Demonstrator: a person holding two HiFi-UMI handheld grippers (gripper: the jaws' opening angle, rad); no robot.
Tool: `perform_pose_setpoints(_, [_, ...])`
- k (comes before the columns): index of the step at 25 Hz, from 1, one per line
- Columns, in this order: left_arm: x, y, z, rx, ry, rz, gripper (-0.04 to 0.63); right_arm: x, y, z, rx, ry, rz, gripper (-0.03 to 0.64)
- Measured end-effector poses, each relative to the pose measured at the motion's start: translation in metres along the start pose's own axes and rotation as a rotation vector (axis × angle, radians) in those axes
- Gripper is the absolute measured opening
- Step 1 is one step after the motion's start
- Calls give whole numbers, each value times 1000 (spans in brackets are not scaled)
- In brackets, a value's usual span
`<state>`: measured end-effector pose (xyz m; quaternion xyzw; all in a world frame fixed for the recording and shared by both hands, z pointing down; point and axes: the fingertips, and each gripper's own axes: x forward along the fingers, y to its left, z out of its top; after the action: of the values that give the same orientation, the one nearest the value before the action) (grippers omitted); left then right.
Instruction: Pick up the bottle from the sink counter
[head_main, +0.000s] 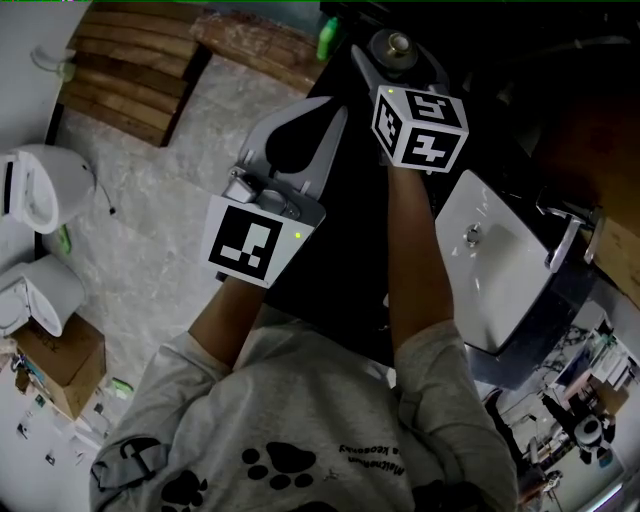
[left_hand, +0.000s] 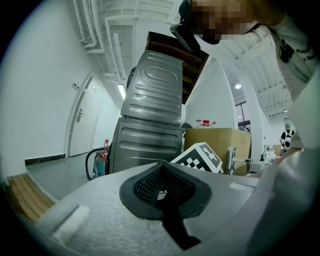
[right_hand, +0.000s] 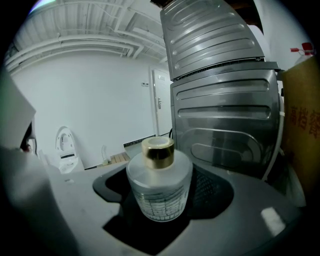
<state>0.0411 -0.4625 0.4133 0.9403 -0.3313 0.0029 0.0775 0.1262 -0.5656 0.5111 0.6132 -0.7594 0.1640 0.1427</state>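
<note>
- The right gripper (head_main: 396, 58) grasps the bottle (right_hand: 159, 186), with its jaws closed round the frosted body; the gold cap is up and the long axis upright
- The bottle is at the far end of the dark counter (head_main: 335, 260), beyond the far corner of the sink (head_main: 500, 285); I cannot tell whether it is clear of the surface
- The left gripper (head_main: 336, 114) is clenched on nothing, at the counter's left edge, near the bottle
- The right gripper has the hold, so the lift should probably go straight up along that axis

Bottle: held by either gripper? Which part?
Right gripper clamps the bottle by its lower body, cap free. Left gripper shut, empty.
</note>
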Motion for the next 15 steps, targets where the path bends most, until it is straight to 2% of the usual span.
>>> perform_pose_setpoints(3, [-4,-5,0,16,6,-3,-2,-13,-1,-3,32,2,1,333])
perform_pose_setpoints(15, [-35,-35,22,49,-12,-14,-2,-101,3,12,40,-38,-75,333])
